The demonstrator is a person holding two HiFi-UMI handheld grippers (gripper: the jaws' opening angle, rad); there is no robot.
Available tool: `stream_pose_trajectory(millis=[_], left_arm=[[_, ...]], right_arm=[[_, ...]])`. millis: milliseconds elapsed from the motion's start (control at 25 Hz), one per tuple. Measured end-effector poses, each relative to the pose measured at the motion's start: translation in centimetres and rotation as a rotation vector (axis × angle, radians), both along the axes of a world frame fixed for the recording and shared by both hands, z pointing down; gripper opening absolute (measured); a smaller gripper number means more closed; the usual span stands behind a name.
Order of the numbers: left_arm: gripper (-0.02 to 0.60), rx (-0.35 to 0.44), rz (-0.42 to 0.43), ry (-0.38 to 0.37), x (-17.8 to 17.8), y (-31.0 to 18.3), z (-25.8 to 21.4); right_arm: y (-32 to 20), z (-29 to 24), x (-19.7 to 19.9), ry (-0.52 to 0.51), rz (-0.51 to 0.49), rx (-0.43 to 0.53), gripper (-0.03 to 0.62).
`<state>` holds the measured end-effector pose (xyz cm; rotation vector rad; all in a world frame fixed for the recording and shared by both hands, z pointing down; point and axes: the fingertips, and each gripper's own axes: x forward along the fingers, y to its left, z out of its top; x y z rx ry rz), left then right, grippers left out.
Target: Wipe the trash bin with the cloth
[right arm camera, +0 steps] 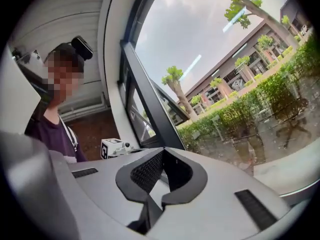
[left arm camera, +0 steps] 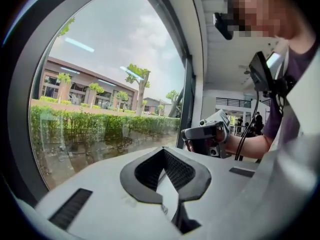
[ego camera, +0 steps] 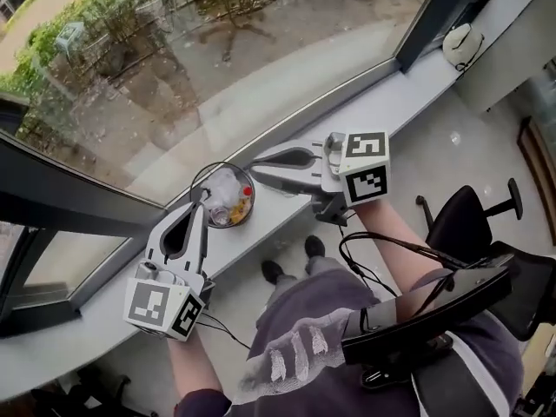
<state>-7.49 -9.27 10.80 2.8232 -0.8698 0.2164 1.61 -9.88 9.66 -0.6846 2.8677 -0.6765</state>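
Note:
A small round black wire trash bin [ego camera: 224, 195], lined with clear plastic and holding some rubbish, stands on the white window sill [ego camera: 122, 315]. My left gripper [ego camera: 202, 196] [left arm camera: 163, 151] is shut with nothing between its jaws; its tips sit at the bin's left rim. My right gripper [ego camera: 254, 165] [right arm camera: 162, 151] is also shut and empty, its tips pointing left just beside the bin's right rim. The right gripper [left arm camera: 207, 134] shows in the left gripper view, and the left gripper's marker cube [right arm camera: 112, 146] shows in the right gripper view. No cloth shows in any view.
The window glass [ego camera: 217, 50] runs along the far side of the sill. A white rounded object [ego camera: 462, 43] lies at the sill's far right end. A black office chair [ego camera: 473, 220] stands on the floor at the right, and the person's shoes [ego camera: 291, 261] are below the sill.

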Motion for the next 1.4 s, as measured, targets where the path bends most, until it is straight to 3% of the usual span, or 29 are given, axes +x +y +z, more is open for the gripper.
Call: stream_pose_trajectory(millis=[280, 480, 680, 840, 1200, 1400], left_arm=[[-0.002, 0.068, 0.016, 0.024, -1.0, 1.0, -1.6], [-0.002, 0.060, -0.057, 0.049, 4.2, 4.9, -3.8], [-0.002, 0.083, -0.109, -0.024, 8.4, 8.9, -3.8], [-0.002, 0.056, -0.145, -0.086, 10.4, 11.7, -3.1], [-0.002, 0.082, -0.161, -0.135, 8.3, 15.8, -3.1], [-0.002, 0.087, -0.154, -0.149, 2.7, 20.1, -2.0]], right_arm=[[1.1, -2.9, 0.1, -0.066, -0.020, 0.087, -0.002], [5.7, -4.6, 6.3, -0.125, -0.052, 0.128, -0.002], [8.8, -3.7, 10.8, -0.177, -0.103, 0.117, -0.002], [10.0, -3.0, 12.3, -0.194, -0.144, 0.088, -0.002], [13.9, -3.0, 8.1, -0.185, -0.225, 0.090, -0.002], [18.1, -2.8, 2.7, -0.172, -0.234, 0.090, -0.002]])
